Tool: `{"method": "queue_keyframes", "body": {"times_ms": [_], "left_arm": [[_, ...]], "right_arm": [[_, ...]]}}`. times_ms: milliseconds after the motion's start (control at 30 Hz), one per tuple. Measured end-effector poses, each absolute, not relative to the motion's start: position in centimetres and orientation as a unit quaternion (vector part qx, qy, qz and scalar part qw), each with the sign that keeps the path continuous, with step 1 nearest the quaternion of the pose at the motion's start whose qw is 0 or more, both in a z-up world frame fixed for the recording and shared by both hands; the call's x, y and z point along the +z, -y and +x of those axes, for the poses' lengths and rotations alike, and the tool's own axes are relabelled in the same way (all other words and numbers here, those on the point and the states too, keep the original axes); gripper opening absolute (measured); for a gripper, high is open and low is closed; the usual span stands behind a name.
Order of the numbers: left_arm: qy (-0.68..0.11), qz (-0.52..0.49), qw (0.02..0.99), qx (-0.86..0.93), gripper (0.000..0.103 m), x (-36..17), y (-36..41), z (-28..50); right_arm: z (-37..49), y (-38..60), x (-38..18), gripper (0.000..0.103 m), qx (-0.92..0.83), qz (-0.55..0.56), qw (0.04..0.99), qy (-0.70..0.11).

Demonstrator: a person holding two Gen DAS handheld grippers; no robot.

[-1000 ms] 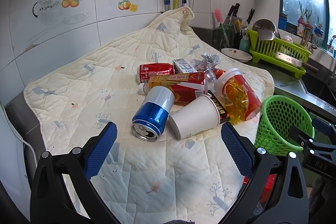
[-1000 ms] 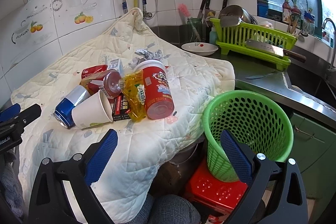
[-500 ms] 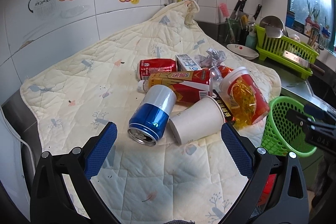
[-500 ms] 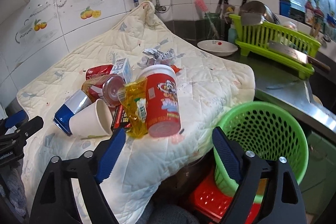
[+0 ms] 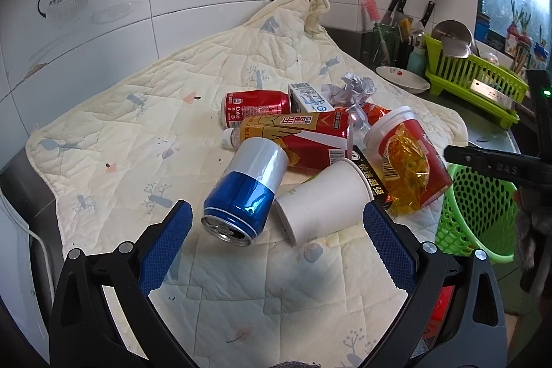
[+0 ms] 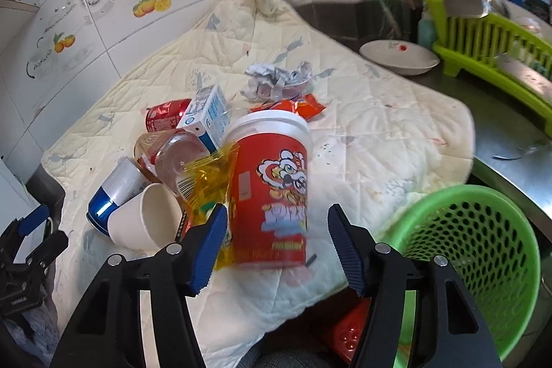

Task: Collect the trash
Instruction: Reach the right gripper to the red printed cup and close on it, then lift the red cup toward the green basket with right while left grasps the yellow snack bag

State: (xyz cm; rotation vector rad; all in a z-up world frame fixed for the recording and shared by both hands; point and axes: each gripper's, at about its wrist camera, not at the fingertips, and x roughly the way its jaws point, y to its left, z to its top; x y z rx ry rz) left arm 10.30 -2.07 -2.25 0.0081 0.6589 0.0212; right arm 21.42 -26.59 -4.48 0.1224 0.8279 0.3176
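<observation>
A pile of trash lies on a quilted cloth [image 5: 131, 133]: a blue and silver can [image 5: 246, 185], a white paper cup [image 5: 324, 200], a red tub [image 6: 270, 192] with a yellow wrapper [image 6: 207, 181], a red Coke can [image 5: 255, 104], a bottle [image 5: 296, 130], a small carton [image 6: 207, 111] and crumpled paper [image 6: 276, 80]. My left gripper [image 5: 276, 237] is open, just short of the blue can and cup. My right gripper [image 6: 276, 240] is open, its jaws on either side of the red tub's base. A green basket [image 6: 479, 261] stands at the right.
A white bowl [image 6: 398, 57], a green dish rack [image 6: 496, 40] with a knife, and a utensil holder stand on the steel counter behind. A red stool [image 6: 348, 333] sits below the cloth's edge. Tiled wall runs along the back.
My right gripper has moved forward and left until its jaws straddle the red tub. My left gripper has edged closer to the blue can and cup.
</observation>
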Motion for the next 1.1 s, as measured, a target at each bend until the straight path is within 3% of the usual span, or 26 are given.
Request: {"method": "queue_keyframes", "body": {"times_ms": [467,733,1100], "left_arm": [[-0.330,0.008,0.944,-0.005,0.097,-2.8,2.8,11.6],[-0.333,0.008,0.943,-0.022,0.096,-2.8,3.3,12.3],[-0.337,0.014,0.939,-0.059,0.094,-2.7,5.2,13.5]], "right_arm": [[27.8,26.4,-7.1,0.059,0.224,0.097,0.859,-0.450],[29.6,26.5,-8.3,0.068,0.245,0.134,0.839,-0.467],[30.8,27.2,-10.5,0.070,0.285,0.199,0.806,-0.480]]}}
